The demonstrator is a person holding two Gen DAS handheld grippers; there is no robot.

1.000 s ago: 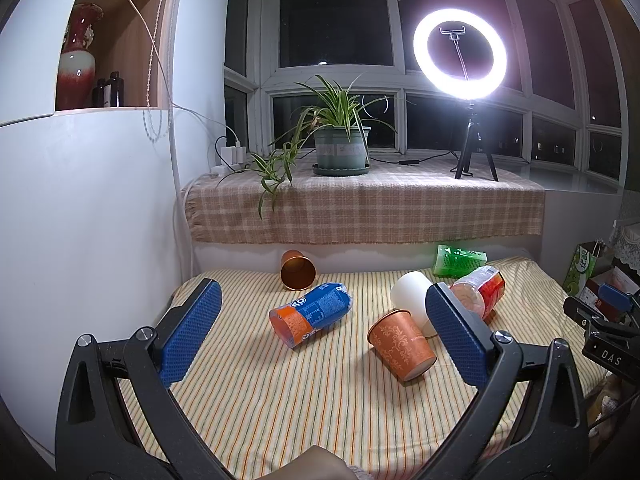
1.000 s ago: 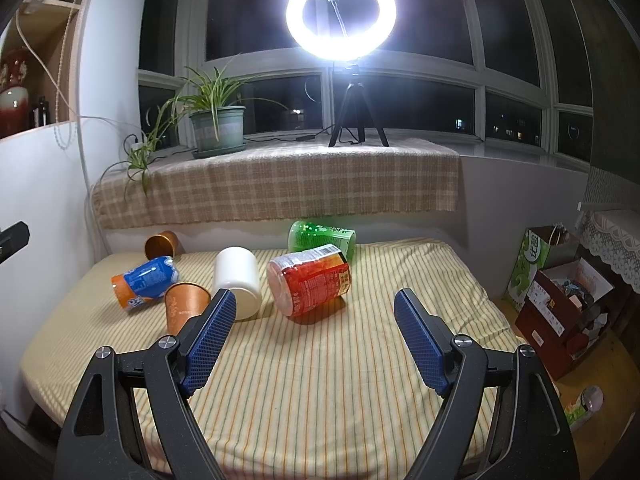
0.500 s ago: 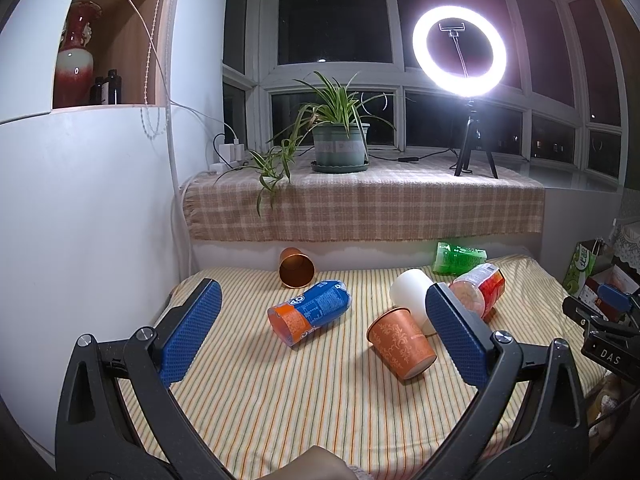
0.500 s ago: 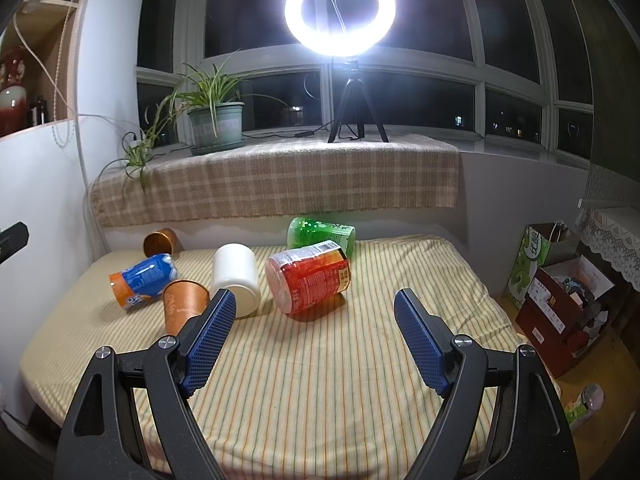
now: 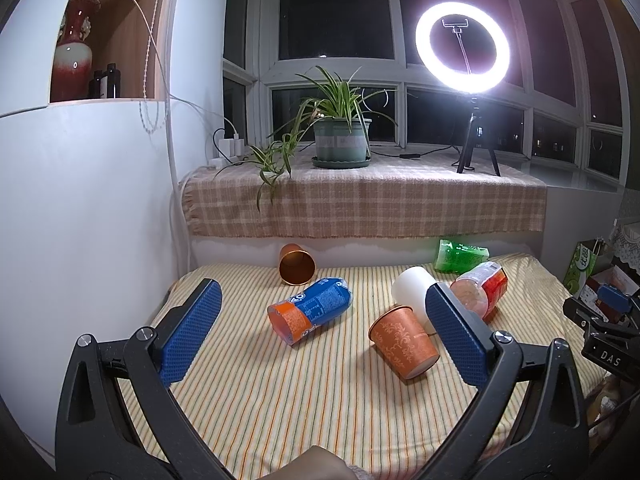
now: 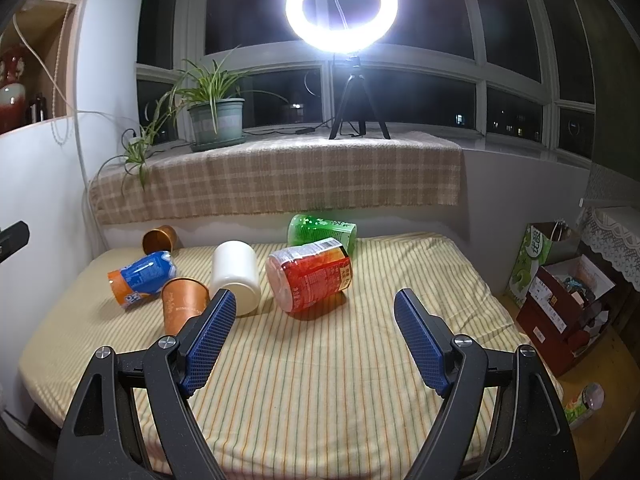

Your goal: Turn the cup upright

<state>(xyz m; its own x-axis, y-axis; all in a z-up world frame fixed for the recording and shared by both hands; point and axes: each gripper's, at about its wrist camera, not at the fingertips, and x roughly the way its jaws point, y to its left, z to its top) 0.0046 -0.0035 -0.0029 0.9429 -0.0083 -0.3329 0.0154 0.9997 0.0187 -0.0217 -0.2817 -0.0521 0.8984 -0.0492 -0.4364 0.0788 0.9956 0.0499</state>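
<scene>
Several cups lie on their sides on a striped bed. In the left wrist view: an orange patterned paper cup [image 5: 404, 342], a blue and orange cup [image 5: 310, 314], a copper cup [image 5: 296, 264] at the back, a white cup [image 5: 412, 292], a red cup [image 5: 480, 290] and a green cup [image 5: 460, 256]. My left gripper [image 5: 320, 336] is open and empty, hovering short of them. In the right wrist view my right gripper [image 6: 314, 332] is open and empty, short of the red cup [image 6: 310, 274], white cup [image 6: 236, 272] and orange cup [image 6: 182, 304].
A white cabinet wall [image 5: 80, 220] borders the bed on the left. A checked sill behind carries a potted plant [image 5: 340, 136] and a ring light [image 5: 462, 54]. Boxes [image 6: 560, 300] stand on the floor to the right of the bed [image 6: 320, 380].
Both views have shifted very slightly; the cups lie as before and both grippers stay open.
</scene>
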